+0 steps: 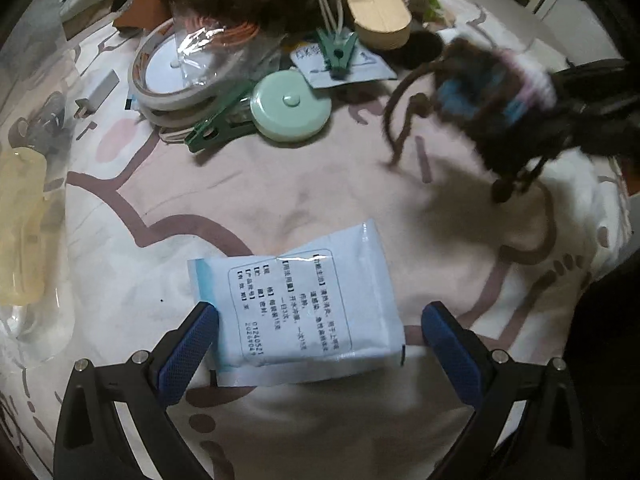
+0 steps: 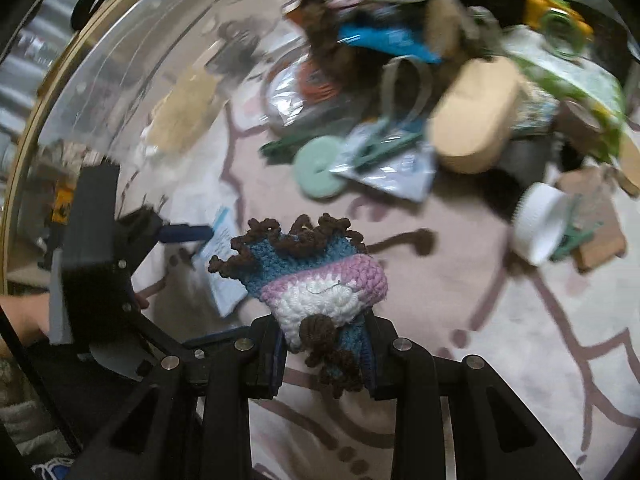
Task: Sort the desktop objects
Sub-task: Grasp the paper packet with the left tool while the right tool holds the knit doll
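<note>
Right hand-held gripper (image 2: 326, 354), angled down, grips one crochet pouch (image 2: 316, 276); left hand-held gripper (image 1: 320, 344), pointing down, spread around one sachet (image 1: 304, 304).

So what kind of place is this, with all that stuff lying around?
Probably someone's home, maybe a bed or a soft table top used for sorting. Everything lies on a pink patterned cloth, and it is all small household clutter: tape rolls, green clothes pegs, a medicine sachet.
</note>
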### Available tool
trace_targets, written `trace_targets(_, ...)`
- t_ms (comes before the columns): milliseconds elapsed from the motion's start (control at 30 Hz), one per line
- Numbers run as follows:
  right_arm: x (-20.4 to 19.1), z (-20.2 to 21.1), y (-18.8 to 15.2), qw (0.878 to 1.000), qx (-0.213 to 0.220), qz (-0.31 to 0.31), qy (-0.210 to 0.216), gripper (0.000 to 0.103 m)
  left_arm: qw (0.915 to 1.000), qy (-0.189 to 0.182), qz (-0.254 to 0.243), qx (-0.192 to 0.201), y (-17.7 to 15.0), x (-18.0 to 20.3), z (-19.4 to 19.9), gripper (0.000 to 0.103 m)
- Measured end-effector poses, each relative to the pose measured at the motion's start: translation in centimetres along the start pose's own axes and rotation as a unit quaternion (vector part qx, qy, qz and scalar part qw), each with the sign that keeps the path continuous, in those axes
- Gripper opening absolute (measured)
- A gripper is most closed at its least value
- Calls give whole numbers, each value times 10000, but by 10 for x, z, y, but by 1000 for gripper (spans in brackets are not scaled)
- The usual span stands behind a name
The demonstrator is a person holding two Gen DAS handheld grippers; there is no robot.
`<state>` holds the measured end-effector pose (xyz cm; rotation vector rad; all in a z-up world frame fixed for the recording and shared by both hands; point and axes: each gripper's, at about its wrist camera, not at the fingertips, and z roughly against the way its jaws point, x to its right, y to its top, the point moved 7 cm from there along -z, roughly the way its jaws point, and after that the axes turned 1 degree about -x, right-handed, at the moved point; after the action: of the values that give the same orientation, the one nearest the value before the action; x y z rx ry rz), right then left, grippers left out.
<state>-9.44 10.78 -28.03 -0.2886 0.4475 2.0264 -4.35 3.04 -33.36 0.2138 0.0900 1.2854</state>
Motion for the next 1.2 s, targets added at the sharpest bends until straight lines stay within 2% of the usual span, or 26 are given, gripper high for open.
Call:
trace_targets(200, 13, 26, 9, 9990, 422, -89, -112, 31, 9990, 141, 415, -105, 5, -9, -2, 103)
trace_targets(333, 9, 55, 17, 9959, 899, -26, -91, 31, 9971, -20, 732, -214, 3, -17, -4, 103)
trace_targets(500, -14, 103, 31, 9842, 1764, 166, -18, 30, 9939, -338, 1031, -212, 5, -22, -5, 103)
trace_targets(700, -49, 136, 35, 9726, 2261, 520, 182, 30, 9901, -526, 1288, -198, 9, -28, -8, 103)
trace_targets(800, -58, 132, 37, 9737, 2187, 575, 294, 30, 9912, -424, 1244, -179, 10, -26, -11, 103)
trace_targets(900, -57, 118, 38, 9790, 1947, 553, 235, 30, 9922, -298, 1200, -134, 12, -25, -12, 101)
trace_targets(1000, -51, 109, 35, 9828, 1786, 450, 161, 30, 9927, -249, 1180, -88, 14, -26, -9, 92)
trace_targets(1200, -33, 100, 33, 9856, 1671, 232, -66, 30, 9919, -300, 1233, -63, 16, -30, -5, 85)
